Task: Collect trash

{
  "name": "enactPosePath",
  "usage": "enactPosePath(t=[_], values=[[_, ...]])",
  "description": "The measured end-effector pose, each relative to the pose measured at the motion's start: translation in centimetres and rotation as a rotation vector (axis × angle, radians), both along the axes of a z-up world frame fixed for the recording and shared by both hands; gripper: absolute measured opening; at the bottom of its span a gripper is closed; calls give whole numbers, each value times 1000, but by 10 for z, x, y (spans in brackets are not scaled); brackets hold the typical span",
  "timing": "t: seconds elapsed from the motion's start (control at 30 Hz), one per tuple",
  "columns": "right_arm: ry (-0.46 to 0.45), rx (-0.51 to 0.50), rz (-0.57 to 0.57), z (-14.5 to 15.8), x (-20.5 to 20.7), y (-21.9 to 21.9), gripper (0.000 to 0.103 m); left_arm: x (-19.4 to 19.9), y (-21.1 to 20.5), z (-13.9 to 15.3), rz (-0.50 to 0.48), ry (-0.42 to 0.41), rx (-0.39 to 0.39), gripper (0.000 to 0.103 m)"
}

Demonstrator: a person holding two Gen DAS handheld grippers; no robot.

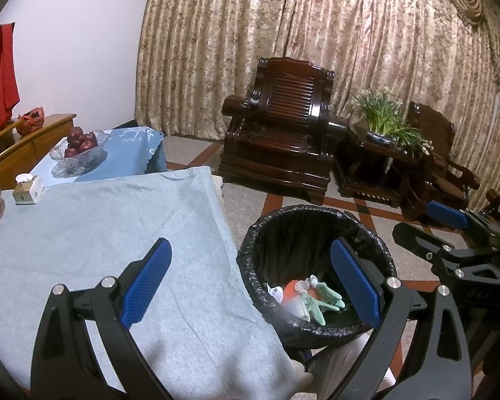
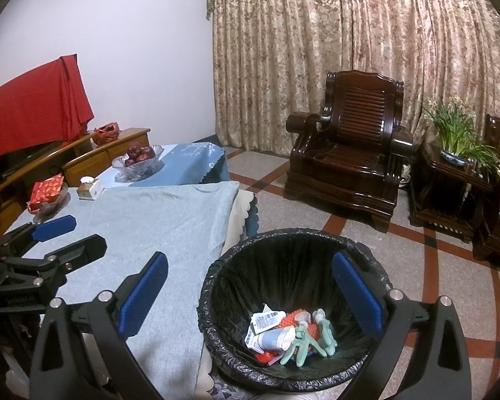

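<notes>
Blue-padded fingers of both tools fill the near field. Left hand-held gripper (image 1: 250, 286) is spread wide and holds nothing; it straddles the edge of the tabletop (image 1: 116, 233) and the trash bin (image 1: 316, 220). Right hand-held gripper (image 2: 250, 295) is likewise spread wide and empty, positioned above the bin's mouth.

Trash location: the bin, lined with a black bag, stands on the floor just beside the tabletop. Its bottom holds a pale green glove (image 2: 303, 343), a crumpled white wrapper (image 2: 265, 323), a squeezed tube (image 2: 276, 338) and red scraps.

Tabletop condition: the grey-blue cloth shows no loose litter across its central area. At the far edge sit a tissue box (image 2: 90, 188) and a dish with a red packet (image 2: 48, 193); these appear to be household items, not waste.

Task status, as a judgement: collection appears complete or nearly so. Remaining work, if any, is limited to checking areas hidden behind the tools or outside both views.
</notes>
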State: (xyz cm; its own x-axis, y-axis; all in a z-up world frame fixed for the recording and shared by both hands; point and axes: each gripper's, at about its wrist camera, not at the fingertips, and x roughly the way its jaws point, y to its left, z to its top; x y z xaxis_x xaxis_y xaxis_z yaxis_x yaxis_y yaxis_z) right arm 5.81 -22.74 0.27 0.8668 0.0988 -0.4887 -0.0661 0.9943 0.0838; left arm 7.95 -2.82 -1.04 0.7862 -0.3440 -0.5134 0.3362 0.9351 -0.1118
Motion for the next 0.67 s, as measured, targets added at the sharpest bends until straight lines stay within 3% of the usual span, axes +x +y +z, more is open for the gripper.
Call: enactPosePath(t=[0.67], values=[[9,6,-10,-14,-2,-8,97,2,0,-2,-3,3,4,94]])
